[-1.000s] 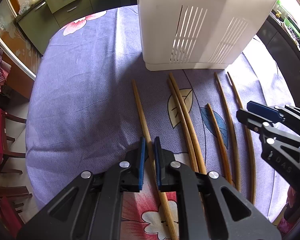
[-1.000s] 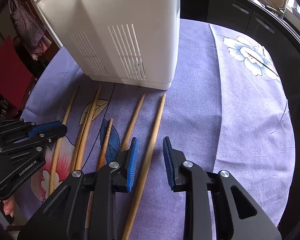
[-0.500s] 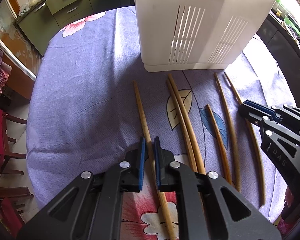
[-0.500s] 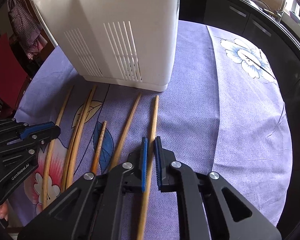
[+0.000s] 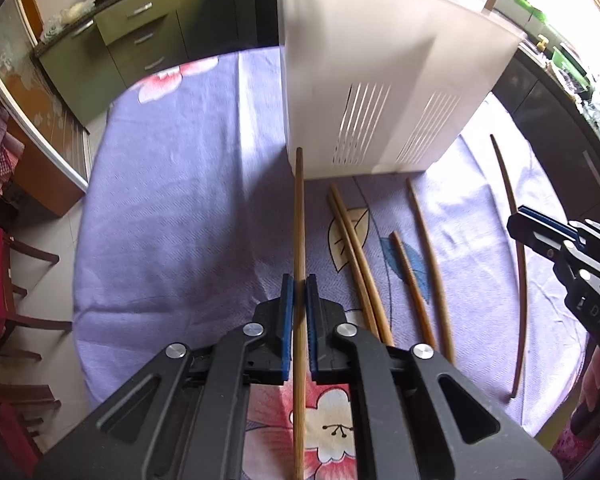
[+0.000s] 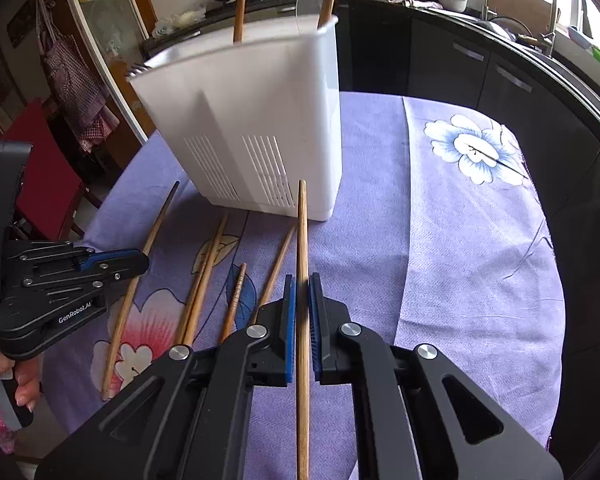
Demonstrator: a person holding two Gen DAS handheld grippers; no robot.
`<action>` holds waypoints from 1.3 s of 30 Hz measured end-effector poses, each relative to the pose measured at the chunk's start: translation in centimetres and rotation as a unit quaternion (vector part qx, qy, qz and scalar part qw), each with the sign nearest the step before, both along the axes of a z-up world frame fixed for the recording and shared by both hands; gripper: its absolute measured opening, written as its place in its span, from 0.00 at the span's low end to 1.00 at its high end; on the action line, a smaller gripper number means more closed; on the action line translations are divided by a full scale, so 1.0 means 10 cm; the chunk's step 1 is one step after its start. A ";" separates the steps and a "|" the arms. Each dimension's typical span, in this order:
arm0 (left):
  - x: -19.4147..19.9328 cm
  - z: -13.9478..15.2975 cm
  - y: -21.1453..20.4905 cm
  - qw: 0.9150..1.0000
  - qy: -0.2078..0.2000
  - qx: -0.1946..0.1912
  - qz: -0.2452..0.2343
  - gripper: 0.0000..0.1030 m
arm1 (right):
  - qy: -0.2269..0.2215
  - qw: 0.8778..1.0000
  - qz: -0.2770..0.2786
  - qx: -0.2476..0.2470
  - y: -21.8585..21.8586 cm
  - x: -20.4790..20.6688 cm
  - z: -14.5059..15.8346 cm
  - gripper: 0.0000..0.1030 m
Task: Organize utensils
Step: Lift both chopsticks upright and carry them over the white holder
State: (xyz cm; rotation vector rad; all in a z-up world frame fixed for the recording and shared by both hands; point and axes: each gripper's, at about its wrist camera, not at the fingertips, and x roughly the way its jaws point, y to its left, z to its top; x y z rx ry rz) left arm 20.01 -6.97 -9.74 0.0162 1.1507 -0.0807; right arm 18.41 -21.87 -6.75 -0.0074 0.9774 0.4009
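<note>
Chopsticks in both hands right now: left gripper [image 5: 299, 300] is pinched on one chopstick [image 5: 299, 216], right gripper [image 6: 302, 300] is clamped on another chopstick [image 6: 302, 240], both off the purple tablecloth [image 6: 440, 260]. Four more chopsticks [image 6: 204, 280] lie in front of the white holder [image 6: 256, 120]. I'd tip each stick upright over the rim before letting go, one at a time so they don't clash.

Cloth-covered table [image 5: 172, 208] bears white holder [image 5: 380, 92], four chopsticks [image 5: 360, 256].
</note>
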 end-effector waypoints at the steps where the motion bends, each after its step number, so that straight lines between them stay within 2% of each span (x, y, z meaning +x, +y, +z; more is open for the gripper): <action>1: -0.03 0.06 0.01 1.000 -0.006 -0.002 -0.001 0.06 | -0.007 1.000 0.000 0.005 -0.02 -0.04 0.07 0.07; 12: -0.53 0.75 0.02 0.996 -0.084 -0.004 -0.025 0.06 | -0.074 0.996 0.013 0.040 -0.21 -0.56 0.68 0.07; 22: -0.82 1.16 -0.04 0.991 -0.129 -0.004 -0.037 0.06 | -0.119 0.991 0.013 0.059 -0.31 -0.84 1.07 0.07; 31: -0.69 1.44 -0.10 0.989 -0.144 -0.007 -0.044 0.06 | -0.138 0.989 0.018 0.059 -0.25 -0.71 1.38 0.07; 35: -0.55 1.62 -0.13 0.988 -0.145 -0.015 -0.051 0.06 | -0.153 0.986 0.025 0.061 -0.22 -0.68 1.63 0.07; 39: -0.45 1.91 -0.16 0.985 -0.163 -0.020 -0.059 0.06 | -0.176 0.982 0.025 0.068 -0.22 -0.61 1.96 0.07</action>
